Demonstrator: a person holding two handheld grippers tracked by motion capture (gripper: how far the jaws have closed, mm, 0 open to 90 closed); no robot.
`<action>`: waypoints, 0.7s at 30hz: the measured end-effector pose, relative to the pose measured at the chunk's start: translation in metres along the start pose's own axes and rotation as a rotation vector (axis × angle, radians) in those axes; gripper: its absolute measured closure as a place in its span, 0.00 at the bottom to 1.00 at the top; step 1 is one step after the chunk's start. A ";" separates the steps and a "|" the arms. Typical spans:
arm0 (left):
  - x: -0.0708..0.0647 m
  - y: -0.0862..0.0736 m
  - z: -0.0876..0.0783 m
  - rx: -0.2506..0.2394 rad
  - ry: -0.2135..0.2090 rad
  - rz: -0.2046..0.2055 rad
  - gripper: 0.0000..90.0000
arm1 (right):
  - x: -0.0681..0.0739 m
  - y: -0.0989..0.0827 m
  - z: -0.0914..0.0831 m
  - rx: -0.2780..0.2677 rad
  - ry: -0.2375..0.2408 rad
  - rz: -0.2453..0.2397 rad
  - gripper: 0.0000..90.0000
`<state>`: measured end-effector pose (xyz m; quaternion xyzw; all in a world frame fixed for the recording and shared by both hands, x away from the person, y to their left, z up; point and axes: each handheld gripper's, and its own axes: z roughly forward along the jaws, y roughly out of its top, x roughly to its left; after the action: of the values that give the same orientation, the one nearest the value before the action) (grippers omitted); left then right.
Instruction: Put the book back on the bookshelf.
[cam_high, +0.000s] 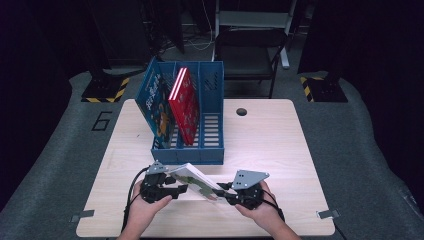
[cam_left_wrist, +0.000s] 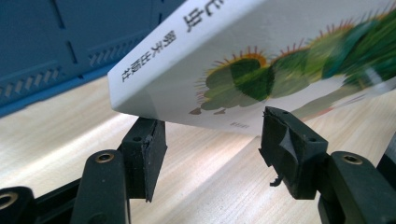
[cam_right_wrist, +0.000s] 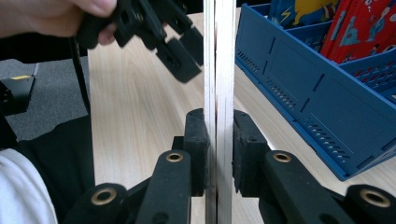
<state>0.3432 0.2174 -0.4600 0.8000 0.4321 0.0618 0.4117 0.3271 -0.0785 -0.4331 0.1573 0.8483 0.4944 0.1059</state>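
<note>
**White book held above the table, rack's last slot waiting**

Hands come in from the bottom of the high view, each with a gripper. Between them, just in front of the blue file rack (cam_high: 188, 150), a white picture book (cam_high: 197, 181) is held tilted over the wooden table (cam_high: 280, 145). The right gripper (cam_high: 226, 192) clamps the book's near edge; the left gripper (cam_high: 179, 189) sits at the book's other end. In the rack, a blue book (cam_high: 156, 102) leans in the left slot and a red book (cam_high: 184, 105) stands in the middle one; the right slot looks bare.

From the left gripper view, the left gripper (cam_left_wrist: 212, 140) has its jaws spread apart and released, both pads just under the book's (cam_left_wrist: 261, 60) lower corner, gripping nothing. Whether they touch the cover is hard to tell.

From the right gripper view, the right gripper (cam_right_wrist: 218, 149) is clenched on the book's (cam_right_wrist: 219, 70) thin edge, pads pressed on both sides. The left gripper (cam_right_wrist: 180, 51) hangs farther off, beside the book, and the rack (cam_right_wrist: 308, 102) lies to the right.

As a judgement, two books are filed and the third is lifted but not yet stood up or slid into the free slot.
</note>
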 end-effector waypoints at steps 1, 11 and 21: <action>0.000 -0.001 0.002 0.002 0.000 -0.001 0.45 | 0.000 0.000 -0.001 -0.002 0.006 0.007 0.87; 0.003 -0.012 0.020 0.065 -0.047 -0.043 0.45 | 0.001 0.001 -0.001 0.014 0.005 0.001 0.87; 0.002 -0.016 0.028 0.111 -0.059 -0.033 0.45 | -0.002 0.000 -0.001 0.016 -0.005 0.019 0.87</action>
<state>0.3467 0.2064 -0.4903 0.8157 0.4360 0.0075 0.3802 0.3287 -0.0798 -0.4326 0.1674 0.8504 0.4882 0.1019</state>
